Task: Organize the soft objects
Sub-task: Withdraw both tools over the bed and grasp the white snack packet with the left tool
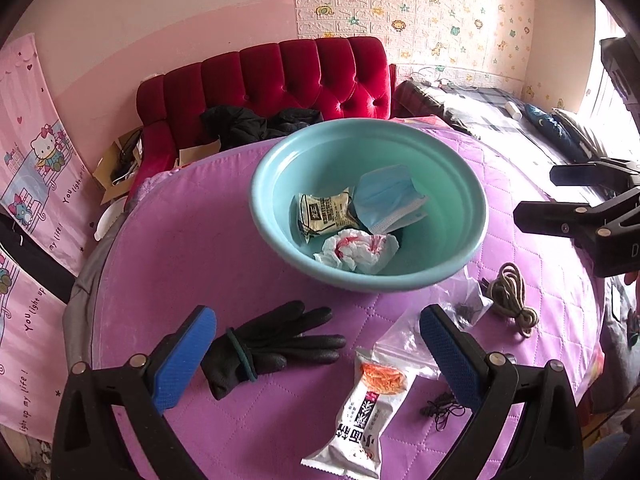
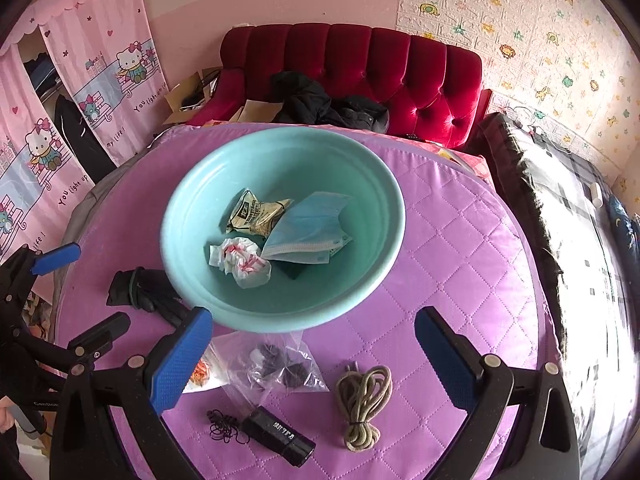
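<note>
Now left claw [image 1: 318,350] wide, empty above black glove [image 1: 272,346]; right claw [image 2: 314,354] wide, empty near basin [image 2: 384,272].

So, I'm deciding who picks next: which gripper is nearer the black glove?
Left. The left gripper is right over the black glove; the right gripper is over the rope.

Left gripper [image 1: 318,344]: jaws wide apart, black glove [image 1: 272,346] and snack packet [image 1: 362,404] lie in the gap below. Teal basin [image 1: 440,268] blocks straight ahead; its rim is the only tall obstacle. Right gripper [image 2: 314,350]: clear bag [image 2: 276,364] and rope coil [image 2: 362,400] between its 2 fingers, black box [image 2: 280,436] just beneath. Open quilt [image 2: 460,248] ahead-right of it.
</note>
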Demonstrator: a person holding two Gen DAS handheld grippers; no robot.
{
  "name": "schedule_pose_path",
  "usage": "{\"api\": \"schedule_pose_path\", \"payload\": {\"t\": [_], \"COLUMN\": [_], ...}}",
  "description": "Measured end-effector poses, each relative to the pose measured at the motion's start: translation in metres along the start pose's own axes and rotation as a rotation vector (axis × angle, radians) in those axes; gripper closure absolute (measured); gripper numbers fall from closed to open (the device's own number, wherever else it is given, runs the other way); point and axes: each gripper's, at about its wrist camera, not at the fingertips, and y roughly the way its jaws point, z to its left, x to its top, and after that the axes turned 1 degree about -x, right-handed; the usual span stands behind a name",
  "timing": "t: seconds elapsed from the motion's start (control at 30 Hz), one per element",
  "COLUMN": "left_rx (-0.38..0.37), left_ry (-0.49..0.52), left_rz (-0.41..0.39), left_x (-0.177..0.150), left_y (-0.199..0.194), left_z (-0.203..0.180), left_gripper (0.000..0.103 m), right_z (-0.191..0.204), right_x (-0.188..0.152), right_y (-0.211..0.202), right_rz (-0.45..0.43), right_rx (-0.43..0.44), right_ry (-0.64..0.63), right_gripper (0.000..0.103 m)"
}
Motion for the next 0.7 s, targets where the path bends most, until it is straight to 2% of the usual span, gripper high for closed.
{"api": "schedule_pose_path", "payload": {"t": [0.33, 0.7], "left_rx": [-0.02, -0.04], "left_ry": [-0.008, 0.037], "left_rz": [0.028, 0.076], "left_x": [-0.047, -0.088], "left_y": [-0.007, -0.002], "left_z": [0.001, -0.012], "left_gripper": [0.0, 0.0], "right_z": [0.003, 0.008], "right_x": [-0.038, -0.086], "right_y": [-0.011, -0.014], "right_rz": [-0.014, -0.012], "right_rx": [-0.002, 0.005], "right_ry": [0.005, 0.002], "right_gripper": [0.0, 0.0]}}
